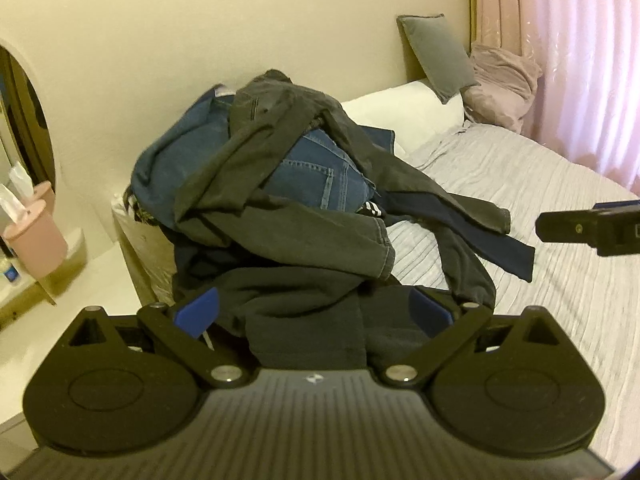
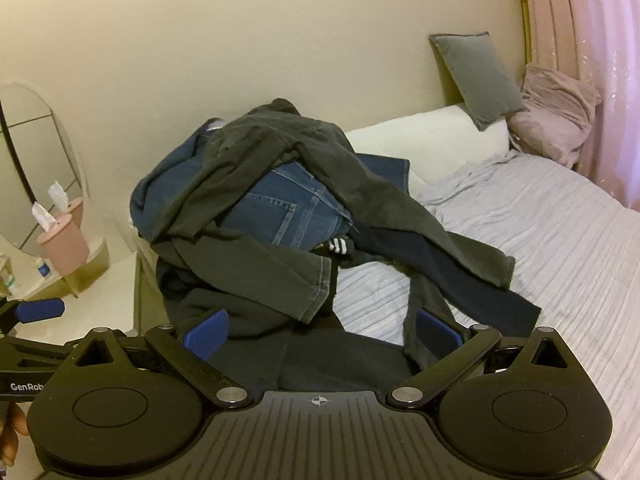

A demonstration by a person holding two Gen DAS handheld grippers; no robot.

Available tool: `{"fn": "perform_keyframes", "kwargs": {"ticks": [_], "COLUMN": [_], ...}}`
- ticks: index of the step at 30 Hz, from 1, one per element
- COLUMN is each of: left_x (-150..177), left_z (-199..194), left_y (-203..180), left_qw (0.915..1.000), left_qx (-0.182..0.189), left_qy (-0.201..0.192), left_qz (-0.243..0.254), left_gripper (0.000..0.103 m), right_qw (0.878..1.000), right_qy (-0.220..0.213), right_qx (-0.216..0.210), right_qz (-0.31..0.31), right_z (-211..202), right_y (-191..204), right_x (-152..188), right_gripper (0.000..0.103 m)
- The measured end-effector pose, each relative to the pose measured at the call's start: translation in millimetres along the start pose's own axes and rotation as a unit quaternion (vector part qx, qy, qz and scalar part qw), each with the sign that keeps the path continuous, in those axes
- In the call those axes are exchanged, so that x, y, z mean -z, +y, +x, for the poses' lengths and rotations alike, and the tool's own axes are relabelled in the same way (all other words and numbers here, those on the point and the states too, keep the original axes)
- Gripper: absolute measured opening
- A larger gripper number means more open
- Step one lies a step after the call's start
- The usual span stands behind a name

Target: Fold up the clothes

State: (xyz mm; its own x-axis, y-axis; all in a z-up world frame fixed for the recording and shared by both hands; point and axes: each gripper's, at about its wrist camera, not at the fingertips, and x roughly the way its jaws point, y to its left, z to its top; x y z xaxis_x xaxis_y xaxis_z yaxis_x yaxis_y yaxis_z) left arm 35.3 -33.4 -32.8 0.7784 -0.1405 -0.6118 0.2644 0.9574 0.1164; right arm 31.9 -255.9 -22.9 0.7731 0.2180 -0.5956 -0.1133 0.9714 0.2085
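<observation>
A heap of clothes sits on the bed by the wall. Blue jeans (image 1: 316,176) (image 2: 280,208) are in its middle, with dark grey trousers (image 1: 280,236) (image 2: 260,272) draped over them. A navy garment (image 1: 484,236) trails to the right. A black garment (image 1: 304,320) (image 2: 320,356) lies at the near edge of the heap. My left gripper (image 1: 314,312) is open, its blue pads either side of the black garment. My right gripper (image 2: 320,332) is open around the same cloth's right part. Each gripper shows in the other's view: right gripper (image 1: 592,232), left gripper (image 2: 36,310).
The bed's striped lilac cover (image 1: 540,288) stretches right of the heap. A white pillow (image 1: 400,108), a grey cushion (image 1: 436,56) and a pink bundle (image 1: 504,88) lie at the head. A pink tissue holder (image 1: 36,240) and a mirror stand on the white nightstand at left.
</observation>
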Motion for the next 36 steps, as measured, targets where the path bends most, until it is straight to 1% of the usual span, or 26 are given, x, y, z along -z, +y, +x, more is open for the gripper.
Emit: {"fn": "perform_keyframes", "kwargs": {"ticks": [4, 7, 12, 13, 15, 18, 20, 23, 26, 28, 32, 35, 36], "left_x": [5, -2, -25, -32, -49, -78, -101, -134, -163, -177, -191, -193, -192], "left_z": [-9, -4, 16, 26, 48, 90, 121, 167, 218, 252, 312, 343, 350], "left_y": [-12, -12, 8, 15, 28, 46, 61, 83, 100, 109, 114, 117, 118], "left_qw": [0.9996, 0.9992, 0.997, 0.9965, 0.9954, 0.9948, 0.996, 0.9967, 0.9968, 0.9962, 0.9936, 0.9924, 0.9918], "left_qx": [-0.019, -0.02, -0.025, -0.025, -0.026, -0.023, -0.004, 0.024, 0.04, 0.047, 0.058, 0.077, 0.081], "left_qy": [-0.011, -0.016, -0.059, -0.063, -0.069, -0.061, -0.052, -0.049, -0.042, -0.039, -0.022, -0.005, -0.002], "left_qz": [0.018, 0.031, 0.043, 0.048, 0.061, 0.078, 0.072, 0.059, 0.055, 0.063, 0.094, 0.096, 0.099], "left_gripper": [0.1, 0.1, 0.1, 0.1, 0.1, 0.1, 0.1, 0.1, 0.099, 0.094, 0.089, 0.086, 0.081], "right_qw": [1.0, 1.0, 1.0, 1.0, 1.0, 0.999, 0.999, 0.998, 0.996, 0.994, 0.99, 0.989, 0.988], "right_qy": [-0.001, 0.002, -0.01, -0.012, -0.013, -0.013, -0.014, -0.011, -0.01, -0.008, -0.009, -0.006, -0.005], "right_qx": [-0.015, -0.024, -0.022, -0.021, -0.022, -0.024, -0.028, -0.039, -0.046, -0.055, -0.073, -0.074, -0.072], "right_qz": [-0.003, 0.0, 0.0, -0.001, -0.011, -0.026, -0.032, -0.049, -0.073, -0.09, -0.121, -0.131, -0.134], "right_z": [-4, -2, 9, 13, 27, 51, 71, 110, 154, 186, 245, 285, 296], "right_y": [-7, -11, -22, -24, -25, -26, -25, -21, -8, 2, 23, 31, 32], "right_x": [5, 5, -8, -12, -22, -39, -54, -81, -111, -131, -163, -183, -190], "right_gripper": [0.102, 0.102, 0.102, 0.102, 0.102, 0.102, 0.102, 0.102, 0.102, 0.102, 0.102, 0.102, 0.102]}}
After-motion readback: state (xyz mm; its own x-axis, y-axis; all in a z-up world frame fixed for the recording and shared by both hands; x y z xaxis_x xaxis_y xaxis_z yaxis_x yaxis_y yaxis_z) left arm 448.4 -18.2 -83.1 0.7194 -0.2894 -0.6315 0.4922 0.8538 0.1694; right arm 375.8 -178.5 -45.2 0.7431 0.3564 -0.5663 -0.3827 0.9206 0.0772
